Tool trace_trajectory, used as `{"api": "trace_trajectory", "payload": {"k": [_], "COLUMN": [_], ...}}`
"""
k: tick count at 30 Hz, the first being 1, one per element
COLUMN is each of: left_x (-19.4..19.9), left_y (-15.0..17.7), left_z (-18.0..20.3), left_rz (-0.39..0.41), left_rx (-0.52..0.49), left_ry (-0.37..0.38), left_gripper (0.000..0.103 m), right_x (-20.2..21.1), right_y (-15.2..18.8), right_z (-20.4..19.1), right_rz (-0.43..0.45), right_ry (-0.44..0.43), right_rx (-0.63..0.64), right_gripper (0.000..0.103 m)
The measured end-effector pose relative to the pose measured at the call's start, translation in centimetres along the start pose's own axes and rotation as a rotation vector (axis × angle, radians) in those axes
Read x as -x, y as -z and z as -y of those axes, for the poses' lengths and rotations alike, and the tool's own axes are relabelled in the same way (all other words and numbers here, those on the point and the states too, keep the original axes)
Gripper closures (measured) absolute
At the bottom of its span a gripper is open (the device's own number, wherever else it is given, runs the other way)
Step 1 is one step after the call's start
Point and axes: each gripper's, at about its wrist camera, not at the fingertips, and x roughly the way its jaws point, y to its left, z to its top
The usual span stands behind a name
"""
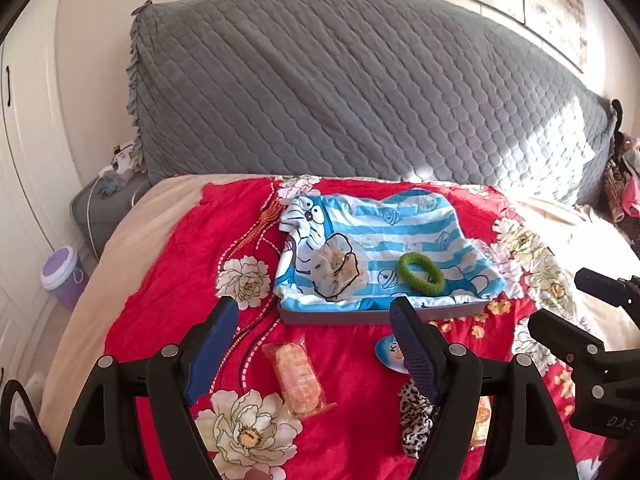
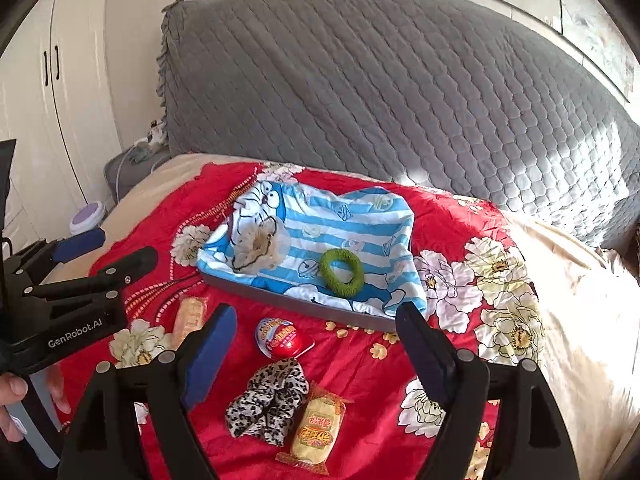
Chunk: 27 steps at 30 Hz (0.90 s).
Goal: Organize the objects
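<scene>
Here, both hand-held grippers hovered over a red floral bedspread (image 2: 360, 376). The left gripper (image 1: 316, 320) and right gripper (image 2: 316, 328) were spread, gripping nothing. A tray (image 2: 320, 307), lined with striped cartoon cloth, held a green hair ring (image 2: 342, 269) and what was possibly a pale scrunchie (image 2: 260, 249). A leopard scrunchie (image 2: 266, 404) and two wrapped snacks (image 2: 316, 430) lay nearby.

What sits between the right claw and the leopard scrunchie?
Nothing visible. The leopard scrunchie lies uncovered on the red bedspread, just ahead of the open right claw; a wrapped snack cake touches its right side.
</scene>
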Motion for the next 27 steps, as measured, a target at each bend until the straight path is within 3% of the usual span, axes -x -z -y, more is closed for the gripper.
{"api": "trace_trajectory", "payload": {"k": [12,27], "left_x": [1.7,3.0], "left_y": [0.8,2.9], "left_z": [-0.2,-2.5], "left_rz": [0.006,-0.008], "left_rx": [-0.019,-0.020], "left_ry": [0.020,0.027], "left_gripper": [0.023,0.022], "right_x": [2.2,3.1], "right_y": [1.1,3.8], "right_z": [-0.1,-3.6], "right_rz": [0.031,0.021], "right_ry": [0.015,0.071], "right_rx": [-0.044,0.032], "right_gripper": [0.012,0.006]}}
